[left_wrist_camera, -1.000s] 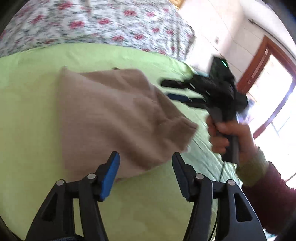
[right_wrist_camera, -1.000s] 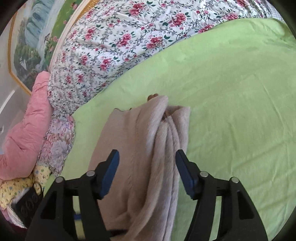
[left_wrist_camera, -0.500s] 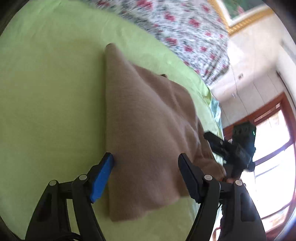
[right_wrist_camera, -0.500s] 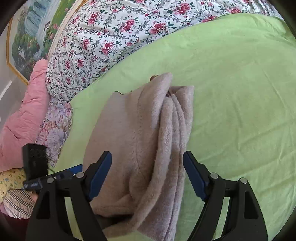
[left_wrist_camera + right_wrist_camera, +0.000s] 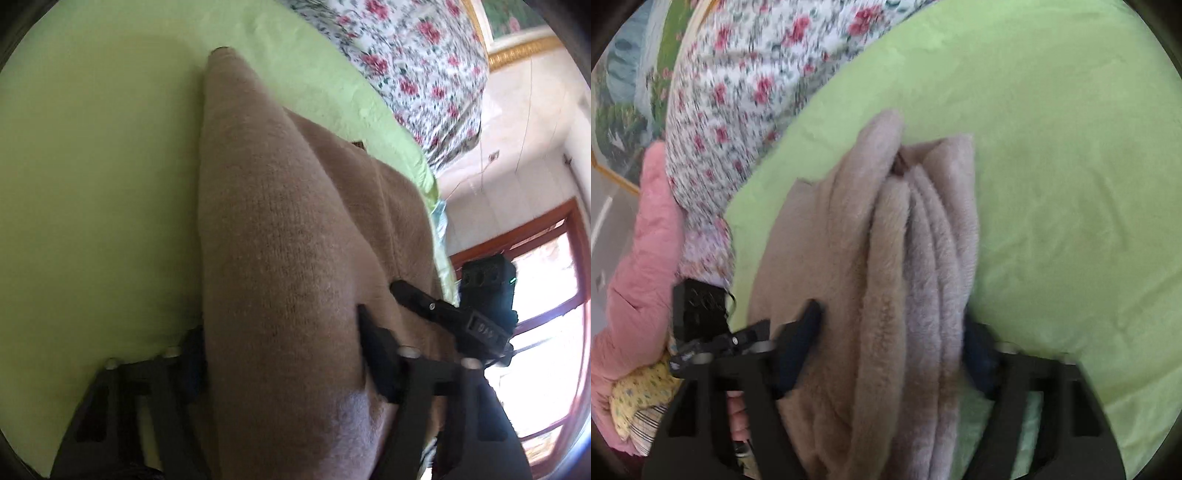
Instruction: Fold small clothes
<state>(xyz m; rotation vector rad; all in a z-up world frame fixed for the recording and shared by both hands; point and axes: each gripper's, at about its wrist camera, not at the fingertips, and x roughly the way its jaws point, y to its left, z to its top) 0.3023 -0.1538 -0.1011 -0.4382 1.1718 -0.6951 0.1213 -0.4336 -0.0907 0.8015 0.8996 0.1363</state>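
Note:
A beige fleece garment (image 5: pixel 277 221) lies folded into a thick bundle on the green bedsheet (image 5: pixel 92 184). My left gripper (image 5: pixel 284 354) straddles its near end. The jaws are closing and the fabric bulges up between the pads, filling the gap. In the right wrist view the same garment (image 5: pixel 886 240) shows its stacked folds. My right gripper (image 5: pixel 890 343) is closing too, its left finger (image 5: pixel 801 339) pressed into the fabric and its right finger at the stack's edge. The two grippers grip opposite ends.
A floral quilt (image 5: pixel 738 92) covers the far end of the bed, beside a pink padded cover (image 5: pixel 635 277). The green sheet (image 5: pixel 1071 147) stretches to the right of the garment. A wood-framed window (image 5: pixel 546 295) stands past the bed's edge.
Both grippers have dropped onto the garment and their jaws have narrowed around it. The left one swung across and rolled, so the fabric now fills its gap.

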